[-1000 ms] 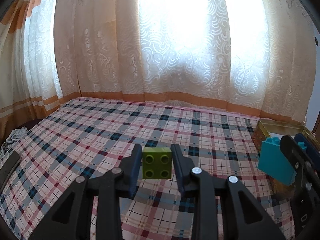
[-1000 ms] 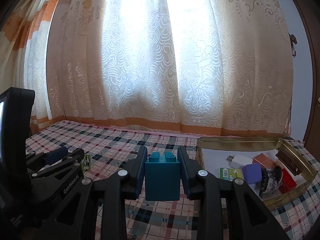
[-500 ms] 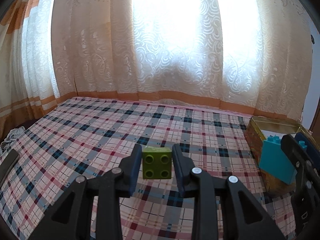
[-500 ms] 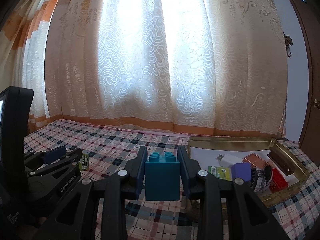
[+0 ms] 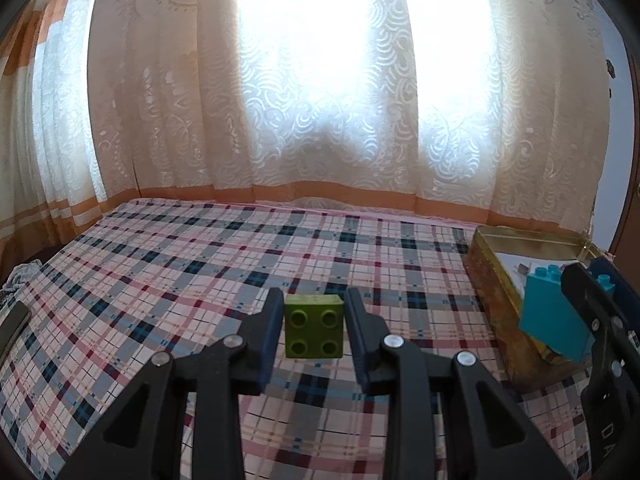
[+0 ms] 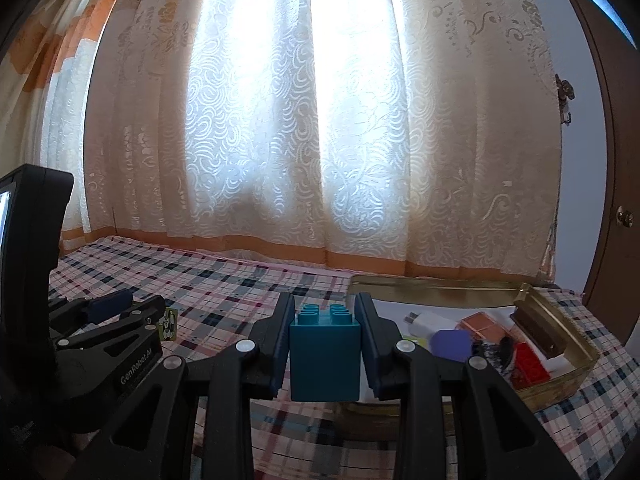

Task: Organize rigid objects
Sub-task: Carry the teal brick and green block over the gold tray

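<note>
My left gripper [image 5: 314, 330] is shut on a green toy brick [image 5: 314, 327], its studded face turned toward the camera, held above the plaid bed cover [image 5: 208, 264]. My right gripper [image 6: 324, 340] is shut on a tall teal brick [image 6: 324, 354], studs up, held at the near left corner of the gold tin [image 6: 440, 286]. The left wrist view shows that teal brick [image 5: 554, 326] and the right gripper's fingers [image 5: 592, 312] over the tin [image 5: 486, 276] at the right edge. In the right wrist view the left gripper [image 6: 148, 316] sits low at the left, with only a sliver of the green brick [image 6: 171, 323] showing.
The tin holds a white charger [image 6: 426, 320], a purple block [image 6: 452, 345], a copper-coloured piece [image 6: 482, 326], a red brick [image 6: 528, 364] and a dark bar [image 6: 538, 330]. Lace curtains [image 5: 320, 120] hang behind the bed. A brown door [image 6: 616, 200] stands at the right.
Both grippers have drifted right across the bed toward the tin, which now looms larger in both views. The teal brick is now at the tin's near corner. Both grips are unchanged.
</note>
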A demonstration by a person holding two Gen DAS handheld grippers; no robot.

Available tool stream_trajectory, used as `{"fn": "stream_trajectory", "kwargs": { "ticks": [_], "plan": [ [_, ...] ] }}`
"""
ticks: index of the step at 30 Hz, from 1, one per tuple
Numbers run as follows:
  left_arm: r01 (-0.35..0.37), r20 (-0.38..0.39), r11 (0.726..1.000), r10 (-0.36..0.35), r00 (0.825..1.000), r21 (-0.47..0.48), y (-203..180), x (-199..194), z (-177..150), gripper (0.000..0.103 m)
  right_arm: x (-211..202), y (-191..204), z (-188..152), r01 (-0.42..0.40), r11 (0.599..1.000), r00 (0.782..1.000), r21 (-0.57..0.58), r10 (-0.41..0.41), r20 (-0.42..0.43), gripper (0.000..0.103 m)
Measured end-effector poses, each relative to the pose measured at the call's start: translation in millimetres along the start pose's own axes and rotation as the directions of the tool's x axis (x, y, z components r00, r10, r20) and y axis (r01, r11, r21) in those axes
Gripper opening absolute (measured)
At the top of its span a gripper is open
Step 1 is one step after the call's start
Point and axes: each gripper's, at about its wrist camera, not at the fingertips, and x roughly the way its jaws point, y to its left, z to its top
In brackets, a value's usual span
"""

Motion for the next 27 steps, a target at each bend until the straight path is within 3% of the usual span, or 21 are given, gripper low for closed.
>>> {"fn": "stream_trajectory", "kwargs": {
  "ticks": [27],
  "plan": [
    [0.074,0.046,0.996,-0.077,0.996,0.057,-72,-14,14,0.030,-9,-63,4,0.080,0.995,0.996,0.062,-0.082,0.034,0.034]
  ]
}}
